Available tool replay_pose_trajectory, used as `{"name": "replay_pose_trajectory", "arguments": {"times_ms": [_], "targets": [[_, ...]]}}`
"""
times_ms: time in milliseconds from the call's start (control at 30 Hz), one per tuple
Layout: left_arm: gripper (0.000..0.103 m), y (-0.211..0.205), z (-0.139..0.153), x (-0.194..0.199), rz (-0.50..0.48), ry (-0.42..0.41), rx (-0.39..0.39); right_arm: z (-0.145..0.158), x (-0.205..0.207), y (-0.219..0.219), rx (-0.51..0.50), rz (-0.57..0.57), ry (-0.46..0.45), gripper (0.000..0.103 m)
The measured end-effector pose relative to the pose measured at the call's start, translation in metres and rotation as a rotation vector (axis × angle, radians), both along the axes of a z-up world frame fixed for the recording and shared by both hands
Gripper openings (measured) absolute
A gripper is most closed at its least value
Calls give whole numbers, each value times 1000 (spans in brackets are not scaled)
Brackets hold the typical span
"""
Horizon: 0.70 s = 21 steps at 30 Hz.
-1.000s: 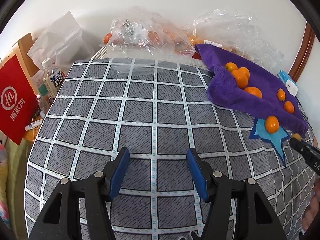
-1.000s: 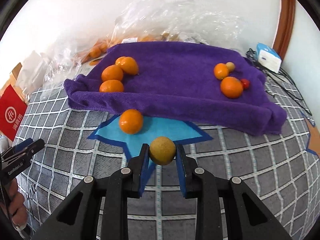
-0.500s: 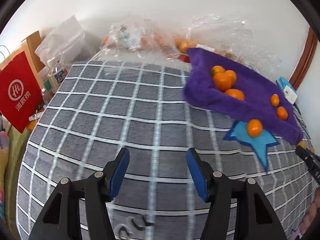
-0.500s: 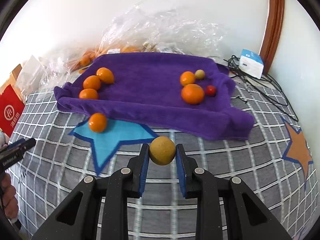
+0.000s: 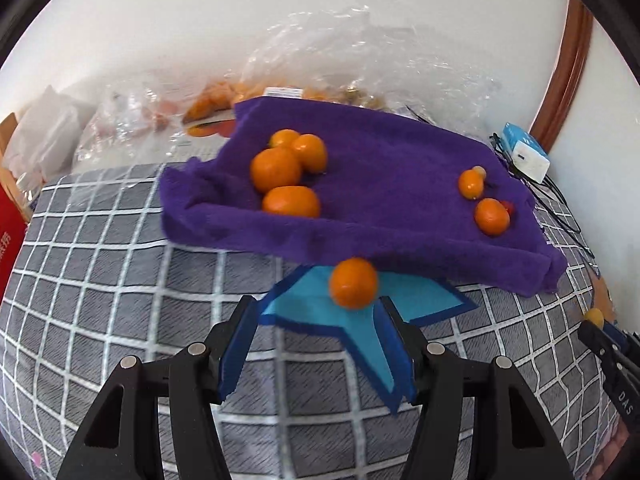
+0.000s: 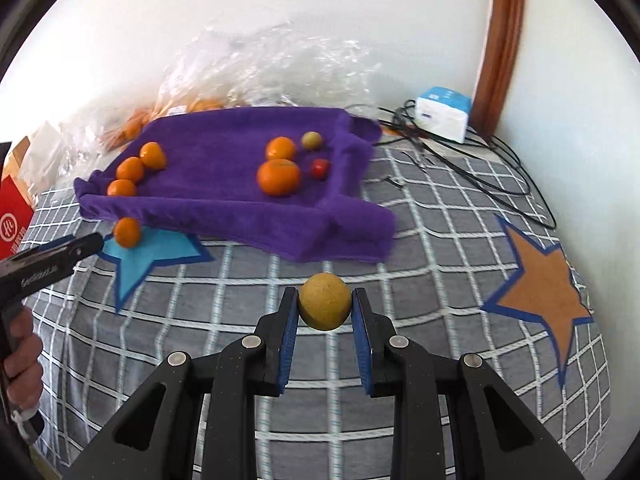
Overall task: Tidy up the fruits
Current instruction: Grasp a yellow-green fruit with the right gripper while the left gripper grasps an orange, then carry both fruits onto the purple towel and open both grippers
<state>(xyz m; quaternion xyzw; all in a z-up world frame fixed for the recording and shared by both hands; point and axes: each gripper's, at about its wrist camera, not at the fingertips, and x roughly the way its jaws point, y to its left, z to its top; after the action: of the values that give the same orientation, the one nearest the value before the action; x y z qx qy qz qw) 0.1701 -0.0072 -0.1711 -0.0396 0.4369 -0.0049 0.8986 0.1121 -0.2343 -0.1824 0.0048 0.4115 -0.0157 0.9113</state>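
My right gripper [image 6: 325,306] is shut on a round yellow-brown fruit [image 6: 325,306], held above the checked cover in front of the purple towel [image 6: 224,200]. My left gripper [image 5: 316,312] stands open just short of a loose orange [image 5: 353,283] that lies on the blue star patch [image 5: 316,308] at the towel's near edge; the orange is ahead of the right fingertip, not between the pads. On the towel lie several oranges [image 5: 276,169], a small red fruit [image 6: 320,168] and a small greenish one [image 6: 311,140]. The left gripper's tip [image 6: 86,244] also shows beside that orange [image 6: 127,232].
Clear plastic bags [image 6: 256,64] with more oranges sit behind the towel at the wall. A white and blue box [image 6: 442,112] with black cables [image 6: 500,168] lies at the back right. An orange star patch [image 6: 544,276] marks the cover; a red box [image 6: 12,216] stands left.
My left gripper swept right across the cover to the blue star and the loose orange. My right gripper carried the yellow-brown fruit rightward, past the towel's right end.
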Motion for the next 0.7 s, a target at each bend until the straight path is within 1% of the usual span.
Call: {"name": "replay_pose_trajectory", "arguments": {"times_ms": [67, 167, 300, 367, 433, 467, 567, 700], "targets": [[58, -7, -2, 6, -3, 10, 5, -5, -1, -8, 10, -14, 10, 26], [58, -11, -7, 14, 2, 23, -11, -11, -1, -16, 45, -20, 20, 26], [57, -17, -15, 25, -3, 50, -3, -17, 3, -16, 59, -22, 28, 26], [48, -19, -17, 28, -10, 52, -7, -19, 6, -15, 70, -22, 29, 26], [34, -20, -18, 30, -13, 46, 4, -20, 8, -12, 79, -20, 28, 26], [30, -21, -18, 32, -15, 43, 12, -20, 9, -10, 77, -20, 29, 26], [30, -22, -16, 32, -33, 33, 38, -20, 10, -6, 78, -17, 27, 26], [29, -11, -4, 23, -34, 18, 19, -16, 10, -1, 73, -15, 19, 26]]}}
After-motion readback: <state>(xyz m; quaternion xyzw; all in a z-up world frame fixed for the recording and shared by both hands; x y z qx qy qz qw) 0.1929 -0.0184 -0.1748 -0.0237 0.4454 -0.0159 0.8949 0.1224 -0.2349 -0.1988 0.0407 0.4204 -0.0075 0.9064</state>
